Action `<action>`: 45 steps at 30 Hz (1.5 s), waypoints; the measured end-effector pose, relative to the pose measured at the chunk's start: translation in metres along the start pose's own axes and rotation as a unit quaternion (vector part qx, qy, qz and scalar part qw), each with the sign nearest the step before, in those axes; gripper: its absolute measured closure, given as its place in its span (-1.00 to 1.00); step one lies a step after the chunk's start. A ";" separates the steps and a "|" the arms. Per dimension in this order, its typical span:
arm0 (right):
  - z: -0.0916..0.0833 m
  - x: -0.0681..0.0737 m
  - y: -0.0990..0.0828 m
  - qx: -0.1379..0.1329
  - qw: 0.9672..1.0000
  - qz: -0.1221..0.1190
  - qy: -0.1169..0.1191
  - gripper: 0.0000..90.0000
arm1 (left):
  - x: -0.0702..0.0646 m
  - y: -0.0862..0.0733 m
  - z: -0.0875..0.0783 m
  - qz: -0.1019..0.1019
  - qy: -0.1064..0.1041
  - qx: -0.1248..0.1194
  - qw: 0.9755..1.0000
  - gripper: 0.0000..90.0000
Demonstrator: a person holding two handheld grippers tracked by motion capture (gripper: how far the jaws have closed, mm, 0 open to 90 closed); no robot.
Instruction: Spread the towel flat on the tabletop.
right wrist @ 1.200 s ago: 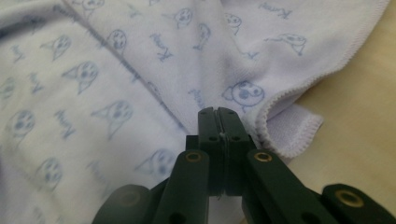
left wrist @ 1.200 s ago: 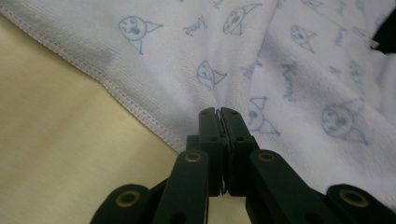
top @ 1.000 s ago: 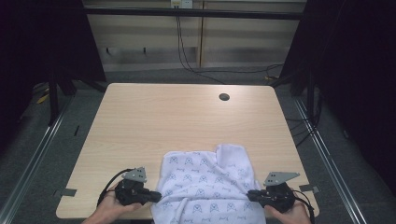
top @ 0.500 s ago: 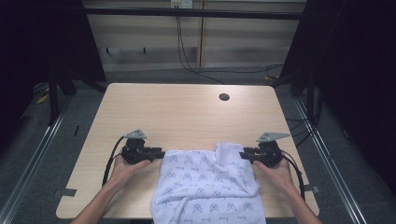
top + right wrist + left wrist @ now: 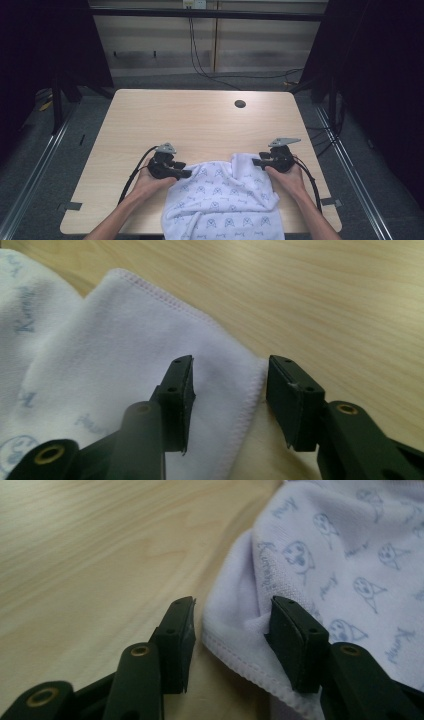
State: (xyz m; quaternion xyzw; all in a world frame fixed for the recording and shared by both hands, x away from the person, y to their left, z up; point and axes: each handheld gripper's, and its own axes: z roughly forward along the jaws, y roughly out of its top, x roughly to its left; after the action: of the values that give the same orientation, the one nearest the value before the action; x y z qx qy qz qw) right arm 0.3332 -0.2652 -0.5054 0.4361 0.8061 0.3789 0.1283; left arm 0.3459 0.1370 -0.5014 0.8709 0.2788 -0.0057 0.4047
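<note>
The white cloth [image 5: 225,200] printed with small blue figures lies rumpled on the near half of the wooden table [image 5: 200,120], its front part hanging over the near edge, between the two hands. The left gripper [image 5: 184,173] sits at the cloth's left edge, the right gripper [image 5: 257,161] at its right corner. Both sets of jaws have just been opening and now stand apart, pressing on nothing. In the left gripper view the stitched hem [image 5: 235,655] lies loose in the gap, with one pad [image 5: 292,645] resting over the cloth and the other over bare wood. In the right gripper view the cloth's corner [image 5: 230,370] likewise lies slack between the jaws, its hem running down the gap. The placement looks deliberate: each gripper takes one side so the fabric can be drawn out evenly, and letting go with the edges laid on the table, ahead of each gripper's tips, leaves that part lying where it was carried. A dark round hole [image 5: 240,104] sits well beyond both grippers.
</note>
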 end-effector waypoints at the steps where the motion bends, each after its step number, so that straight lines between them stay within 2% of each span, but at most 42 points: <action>1: 0.001 0.004 0.000 0.002 1.000 -0.004 0.005 0.37 | -0.004 0.000 0.001 0.017 0.012 0.002 1.000 0.18; 2: 0.001 0.004 0.000 0.002 1.000 -0.004 0.005 0.37 | -0.004 0.000 0.001 0.017 0.012 0.002 1.000 0.26; 3: 0.002 0.007 0.000 0.003 1.000 -0.004 0.011 0.59 | -0.006 -0.001 0.001 0.028 0.011 0.005 1.000 0.42; 4: 0.002 0.007 0.000 0.003 1.000 -0.004 0.011 0.59 | -0.006 -0.001 0.001 0.028 0.011 0.005 1.000 0.57; 5: 0.002 0.008 0.000 0.005 1.000 -0.002 0.013 0.69 | -0.007 -0.001 0.001 0.042 0.010 0.008 0.999 0.57; 6: 0.002 0.009 0.001 0.005 1.000 -0.004 0.018 0.83 | -0.007 -0.002 0.000 0.041 0.006 0.010 0.999 0.78; 7: 0.001 0.010 0.001 0.003 1.000 -0.001 0.021 0.90 | -0.007 -0.002 -0.002 0.041 0.005 0.009 0.999 0.86; 8: -0.006 0.011 0.005 -0.013 1.000 0.004 0.026 0.95 | -0.006 -0.002 -0.005 0.034 0.004 0.001 0.999 0.90; 9: -0.009 0.011 0.007 -0.021 0.999 0.007 0.026 0.96 | -0.002 0.000 -0.014 0.018 0.003 -0.023 1.000 0.91; 10: -0.009 0.011 0.007 -0.021 0.999 0.007 0.026 0.96 | -0.002 0.000 -0.014 0.018 0.003 -0.023 1.000 0.91; 11: -0.024 0.008 0.013 -0.049 0.998 0.018 0.025 0.96 | 0.004 0.003 -0.029 0.001 0.007 -0.060 0.998 0.91; 12: -0.029 0.007 0.015 -0.059 0.998 0.018 0.019 0.97 | 0.007 0.003 -0.037 -0.008 0.011 -0.077 0.997 0.91; 13: -0.029 0.007 0.015 -0.059 0.998 0.018 0.019 0.97 | 0.007 0.003 -0.037 -0.008 0.011 -0.077 0.997 0.91; 16: -0.054 -0.001 0.024 -0.103 0.994 0.031 0.001 0.97 | 0.017 0.003 -0.063 -0.033 0.033 -0.125 0.991 0.92; 17: -0.072 -0.008 0.029 -0.129 0.991 0.036 -0.012 0.97 | 0.019 0.003 -0.070 -0.037 0.037 -0.133 0.990 0.92; 18: -0.076 -0.009 0.030 -0.135 0.990 0.036 -0.015 0.97 | 0.020 0.004 -0.082 -0.039 0.042 -0.155 0.986 0.92; 19: -0.083 -0.010 0.033 -0.142 0.989 0.034 -0.021 0.97 | 0.020 0.007 -0.090 -0.037 0.040 -0.172 0.984 0.92; 20: -0.083 -0.010 0.033 -0.142 0.989 0.034 -0.021 0.97 | 0.020 0.007 -0.090 -0.037 0.040 -0.172 0.984 0.92; 21: -0.095 -0.010 0.043 -0.157 0.987 0.028 -0.022 0.97 | 0.017 0.014 -0.100 -0.030 0.044 -0.191 0.980 0.92; 22: -0.098 -0.009 0.048 -0.161 0.986 0.023 -0.024 0.97 | 0.016 0.020 -0.105 -0.026 0.047 -0.200 0.978 0.92; 23: -0.102 -0.008 0.055 -0.168 0.985 0.019 -0.026 0.97 | 0.016 0.027 -0.110 -0.021 0.052 -0.206 0.977 0.92; 24: -0.102 -0.008 0.055 -0.168 0.985 0.019 -0.026 0.97 | 0.016 0.027 -0.110 -0.021 0.052 -0.206 0.977 0.92; 25: -0.107 -0.007 0.072 -0.179 0.983 0.013 -0.030 0.97 | 0.018 0.037 -0.116 -0.016 0.058 -0.213 0.975 0.92; 27: -0.109 -0.009 0.087 -0.190 0.981 0.012 -0.035 0.97 | 0.023 0.062 -0.129 -0.001 0.081 -0.225 0.971 0.92; 28: -0.109 -0.009 0.087 -0.190 0.981 0.012 -0.035 0.97 | 0.023 0.062 -0.129 -0.001 0.081 -0.225 0.971 0.92; 29: -0.109 -0.013 0.105 -0.204 0.978 0.011 -0.042 0.97 | 0.026 0.070 -0.133 0.002 0.086 -0.234 0.969 0.91; 30: -0.109 -0.013 0.105 -0.204 0.978 0.011 -0.042 0.97 | 0.030 0.079 -0.136 0.004 0.094 -0.236 0.967 0.91; 31: -0.105 -0.023 0.124 -0.214 0.975 0.018 -0.053 0.95 | 0.037 0.089 -0.136 -0.002 0.112 -0.234 0.966 0.77; 32: -0.102 -0.027 0.129 -0.211 0.976 0.018 -0.058 0.91 | 0.049 0.097 -0.133 -0.030 0.136 -0.231 0.963 0.62; 33: -0.098 -0.032 0.134 -0.205 0.976 0.022 -0.069 0.91 | 0.049 0.097 -0.133 -0.030 0.136 -0.231 0.963 0.43; 34: -0.098 -0.032 0.134 -0.205 0.976 0.022 -0.069 0.79 | 0.056 0.097 -0.131 -0.053 0.143 -0.238 0.959 0.43; 35: -0.092 -0.039 0.137 -0.189 0.978 0.031 -0.084 0.66 | 0.060 0.095 -0.131 -0.061 0.138 -0.236 0.960 0.33; 36: -0.087 -0.047 0.132 -0.173 0.980 0.030 -0.094 0.54 | 0.064 0.086 -0.130 -0.073 0.119 -0.242 0.960 0.35; 37: -0.086 -0.048 0.128 -0.172 0.981 0.032 -0.088 0.52 | 0.063 0.081 -0.127 -0.062 0.124 -0.220 0.966 0.34; 38: -0.085 -0.049 0.122 -0.165 0.981 0.029 -0.093 0.49 | 0.062 0.075 -0.124 -0.050 0.131 -0.205 0.969 0.34; 39: -0.083 -0.049 0.116 -0.155 0.983 0.026 -0.094 0.49 | 0.062 0.068 -0.121 -0.053 0.124 -0.196 0.971 0.34; 40: -0.083 -0.049 0.116 -0.155 0.983 0.026 -0.094 0.49 | 0.062 0.068 -0.121 -0.053 0.124 -0.196 0.971 0.33; 41: -0.081 -0.048 0.099 -0.137 0.987 0.023 -0.086 0.49 | 0.064 0.054 -0.114 -0.056 0.123 -0.174 0.975 0.33; 42: -0.080 -0.048 0.093 -0.131 0.988 0.023 -0.083 0.48 | 0.064 0.054 -0.114 -0.056 0.123 -0.174 0.975 0.33; 43: -0.079 -0.046 0.085 -0.123 0.989 0.023 -0.075 0.47 | 0.065 0.039 -0.105 -0.062 0.109 -0.165 0.978 0.33; 44: -0.079 -0.046 0.085 -0.123 0.989 0.023 -0.075 0.47 | 0.065 0.039 -0.105 -0.062 0.109 -0.165 0.978 0.33; 45: -0.079 -0.043 0.078 -0.114 0.991 0.022 -0.069 0.44 | 0.064 0.032 -0.098 -0.066 0.108 -0.147 0.981 0.33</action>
State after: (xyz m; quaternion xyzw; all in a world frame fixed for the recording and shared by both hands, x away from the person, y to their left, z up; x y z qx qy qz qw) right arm 0.3631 -0.3127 -0.4006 0.4613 0.7371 0.4400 0.2241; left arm 0.3941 0.2205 -0.4280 0.7770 0.3751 0.1029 0.4950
